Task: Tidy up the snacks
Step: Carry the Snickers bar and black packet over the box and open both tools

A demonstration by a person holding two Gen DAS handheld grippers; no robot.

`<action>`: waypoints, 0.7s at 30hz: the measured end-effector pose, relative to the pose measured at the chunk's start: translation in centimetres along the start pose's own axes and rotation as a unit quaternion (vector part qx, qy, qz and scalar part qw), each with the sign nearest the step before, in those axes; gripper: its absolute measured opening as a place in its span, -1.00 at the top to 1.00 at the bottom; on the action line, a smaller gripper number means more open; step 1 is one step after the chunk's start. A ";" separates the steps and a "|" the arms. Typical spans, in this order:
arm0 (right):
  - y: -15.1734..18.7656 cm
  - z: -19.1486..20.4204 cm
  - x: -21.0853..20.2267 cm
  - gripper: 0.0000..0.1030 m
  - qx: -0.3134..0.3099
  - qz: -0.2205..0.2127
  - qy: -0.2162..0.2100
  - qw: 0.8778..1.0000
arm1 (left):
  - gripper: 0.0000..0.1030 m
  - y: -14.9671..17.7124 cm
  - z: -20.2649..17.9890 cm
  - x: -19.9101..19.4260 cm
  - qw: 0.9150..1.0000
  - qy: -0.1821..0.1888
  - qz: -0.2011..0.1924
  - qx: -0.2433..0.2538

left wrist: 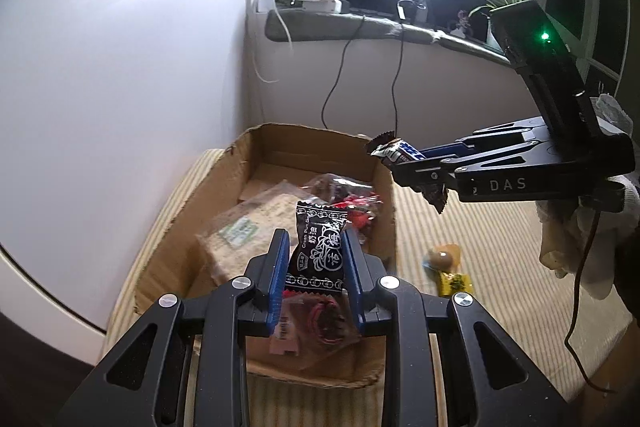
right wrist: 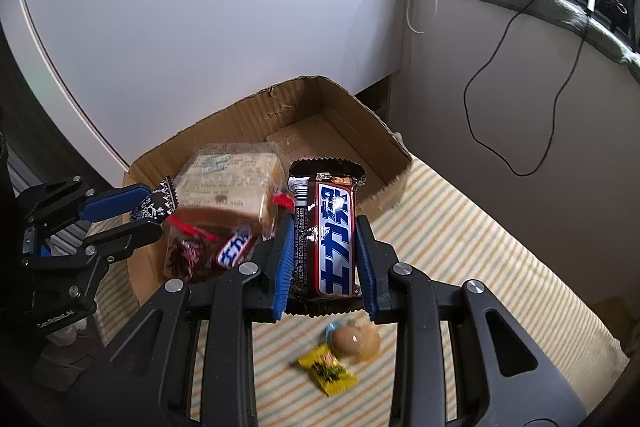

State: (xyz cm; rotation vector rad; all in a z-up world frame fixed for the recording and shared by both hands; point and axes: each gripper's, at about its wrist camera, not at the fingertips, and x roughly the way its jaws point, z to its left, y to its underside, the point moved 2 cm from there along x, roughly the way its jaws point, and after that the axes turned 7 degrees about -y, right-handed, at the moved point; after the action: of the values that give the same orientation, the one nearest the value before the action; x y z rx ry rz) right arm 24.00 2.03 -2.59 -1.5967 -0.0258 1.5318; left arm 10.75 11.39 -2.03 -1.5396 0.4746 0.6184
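Striped cloth [right wrist: 460, 239], cardboard box [right wrist: 360, 115] centre frame. Left gripper [left wrist: 316, 259] clamps plum candy [left wrist: 318, 247] above box; right gripper [right wrist: 326, 259] clamps chocolate bar [right wrist: 334, 239] lower centre. Depositing step; next: release into box.

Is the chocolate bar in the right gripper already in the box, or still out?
Out. The right gripper holds the chocolate bar above the box, unreleased.

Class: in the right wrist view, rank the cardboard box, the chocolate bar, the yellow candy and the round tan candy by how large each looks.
1. cardboard box
2. chocolate bar, though it looks enlarged, being held close to the camera in the right gripper
3 and 4. yellow candy and round tan candy look alike; no ranking.
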 end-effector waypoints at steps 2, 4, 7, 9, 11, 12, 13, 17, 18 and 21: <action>-0.4 0.1 0.7 0.42 -0.001 0.003 -0.001 1.000 | 0.51 0.0 0.5 0.2 1.000 -0.003 0.001 -0.003; -0.8 0.2 1.4 0.42 -0.003 0.007 -0.002 1.000 | 0.51 0.0 0.9 0.3 1.000 -0.005 0.002 -0.006; -1.3 0.5 2.2 0.42 -0.004 0.009 -0.004 1.000 | 0.51 0.0 1.3 0.6 1.000 -0.007 0.004 -0.009; -1.6 0.6 2.6 0.42 -0.004 0.011 -0.005 1.000 | 0.51 0.0 1.4 0.8 1.000 -0.007 0.005 -0.010; -1.8 0.7 3.0 0.42 -0.006 0.013 -0.006 1.000 | 0.51 0.0 1.5 0.8 1.000 -0.008 0.004 -0.010; -1.9 0.7 3.2 0.42 -0.007 0.015 -0.005 1.000 | 0.51 0.0 1.6 0.9 1.000 -0.009 0.004 -0.011; -1.9 0.7 3.4 0.42 -0.007 0.016 -0.005 1.000 | 0.51 -0.1 1.7 1.0 1.000 -0.009 0.005 -0.011; -2.0 0.6 3.9 0.42 -0.005 0.019 -0.006 1.000 | 0.51 -0.1 2.1 1.2 1.000 -0.011 0.006 -0.013; -2.1 0.5 4.0 0.42 -0.005 0.020 -0.007 1.000 | 0.51 -0.1 2.1 1.3 1.000 -0.012 0.006 -0.013; -2.1 0.5 4.4 0.42 -0.005 0.022 -0.008 1.000 | 0.51 -0.1 2.2 1.5 1.000 -0.014 0.009 -0.013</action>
State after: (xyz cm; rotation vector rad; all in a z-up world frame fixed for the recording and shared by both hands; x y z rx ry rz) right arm 25.75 6.11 -4.71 -1.6020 -0.0070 1.5805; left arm 11.80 13.71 -2.92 -1.5502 0.4609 0.6617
